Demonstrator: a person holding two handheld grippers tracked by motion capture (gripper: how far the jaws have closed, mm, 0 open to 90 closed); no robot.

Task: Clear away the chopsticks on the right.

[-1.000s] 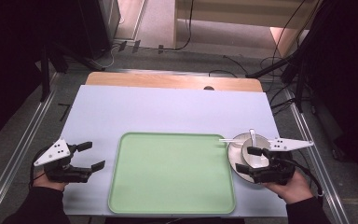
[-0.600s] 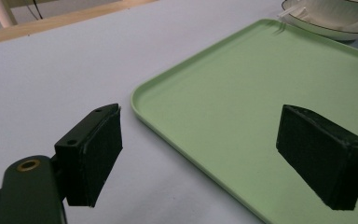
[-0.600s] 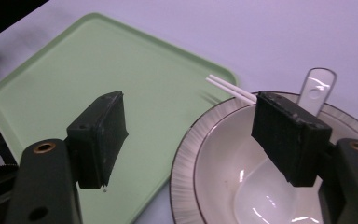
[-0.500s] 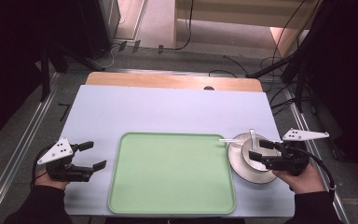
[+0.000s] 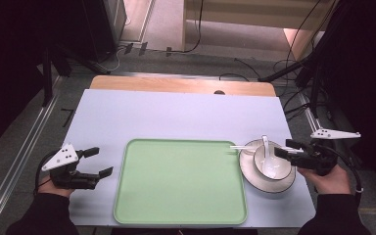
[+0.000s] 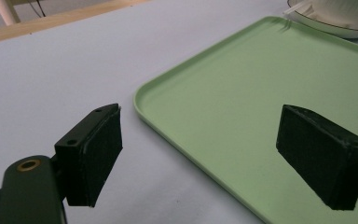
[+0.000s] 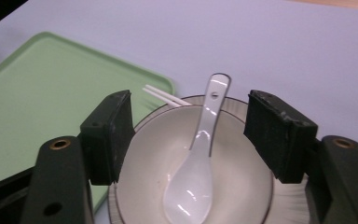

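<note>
We judge we are lining up on the bowl [image 7: 191, 172] beside the tray [image 5: 176, 186]: right gripper [image 7: 191, 135] gaping over it, left gripper [image 5: 95, 161] idle and agape, so next we lower and close.

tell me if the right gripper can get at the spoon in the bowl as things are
Probably yes. The right gripper is open right beside the bowl, and the spoon lies uncovered in it with its handle over the rim, so nothing blocks the way.

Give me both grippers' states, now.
Left gripper: open, holding nothing, beside the green tray.
Right gripper: open, holding nothing, over the bowl with the spoon.
</note>
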